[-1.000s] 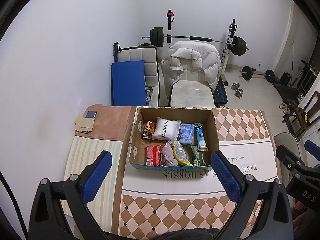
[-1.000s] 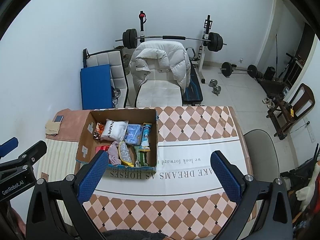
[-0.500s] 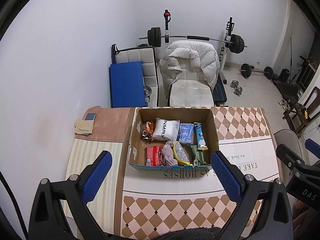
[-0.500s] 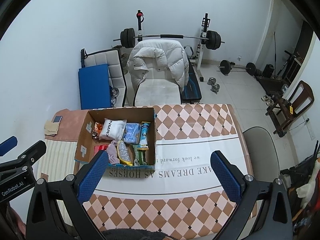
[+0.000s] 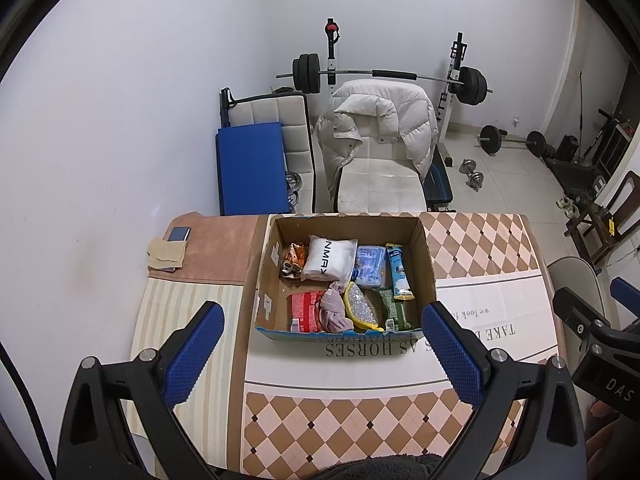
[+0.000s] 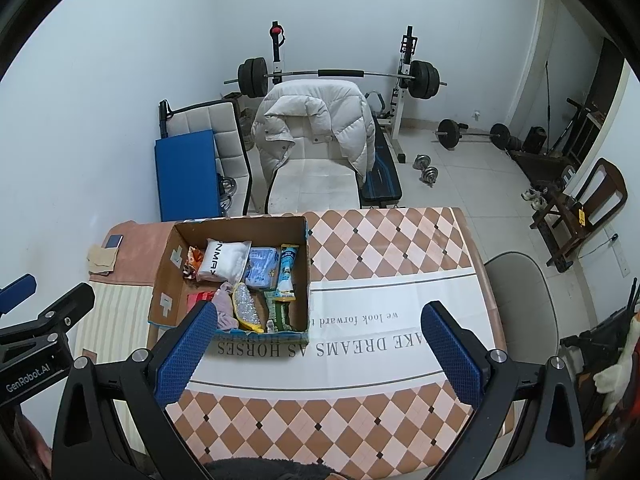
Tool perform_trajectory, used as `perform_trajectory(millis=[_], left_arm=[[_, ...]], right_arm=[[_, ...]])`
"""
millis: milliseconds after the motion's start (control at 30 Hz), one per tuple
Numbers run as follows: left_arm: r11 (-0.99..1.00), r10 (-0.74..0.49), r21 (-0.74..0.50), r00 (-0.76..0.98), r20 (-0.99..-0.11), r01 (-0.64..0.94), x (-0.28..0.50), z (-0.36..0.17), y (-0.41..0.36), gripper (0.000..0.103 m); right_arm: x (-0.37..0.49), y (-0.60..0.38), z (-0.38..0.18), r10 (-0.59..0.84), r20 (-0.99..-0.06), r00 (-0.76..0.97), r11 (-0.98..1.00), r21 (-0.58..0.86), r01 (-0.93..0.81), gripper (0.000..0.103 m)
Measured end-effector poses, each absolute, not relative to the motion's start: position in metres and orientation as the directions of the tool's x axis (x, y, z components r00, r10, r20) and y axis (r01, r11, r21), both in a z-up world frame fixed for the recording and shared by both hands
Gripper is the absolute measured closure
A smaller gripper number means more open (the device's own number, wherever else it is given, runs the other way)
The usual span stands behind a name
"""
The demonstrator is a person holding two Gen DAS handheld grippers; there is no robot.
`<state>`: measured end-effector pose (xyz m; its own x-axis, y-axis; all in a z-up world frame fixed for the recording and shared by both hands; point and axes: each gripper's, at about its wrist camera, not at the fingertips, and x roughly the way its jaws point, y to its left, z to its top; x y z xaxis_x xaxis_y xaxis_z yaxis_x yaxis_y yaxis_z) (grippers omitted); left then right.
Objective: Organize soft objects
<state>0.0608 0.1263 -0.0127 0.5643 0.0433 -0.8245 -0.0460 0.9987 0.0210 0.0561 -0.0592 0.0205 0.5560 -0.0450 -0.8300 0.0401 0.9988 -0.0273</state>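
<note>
Both the left gripper (image 5: 318,350) and right gripper (image 6: 316,352) stay wide open, empty, unmoved above the brown cardboard box (image 5: 427,264) of soft packets; sorting has not advanced.

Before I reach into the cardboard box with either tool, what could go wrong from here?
1. The items in the cardboard box lie packed together; the mauve cloth touches the red packet and the yellow-edged pouch, so a grab may drag a neighbour.
2. The box walls stand above the contents; an open left tool could catch the near wall and shove the box.
3. The right tool hangs close beside it; both descending could collide.
</note>
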Motion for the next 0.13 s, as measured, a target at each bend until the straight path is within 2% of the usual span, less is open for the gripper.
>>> perform_trajectory(millis=[133], left_arm=[[0.999, 0.039, 0.019, 0.566, -0.824, -0.04, 0.0625, -0.0141, 0.1281, 0.002]], right_arm=[[0.0561, -0.0595, 0.0205, -0.044, -0.829, 0.557, 0.999, -0.027, 0.04, 0.0]])
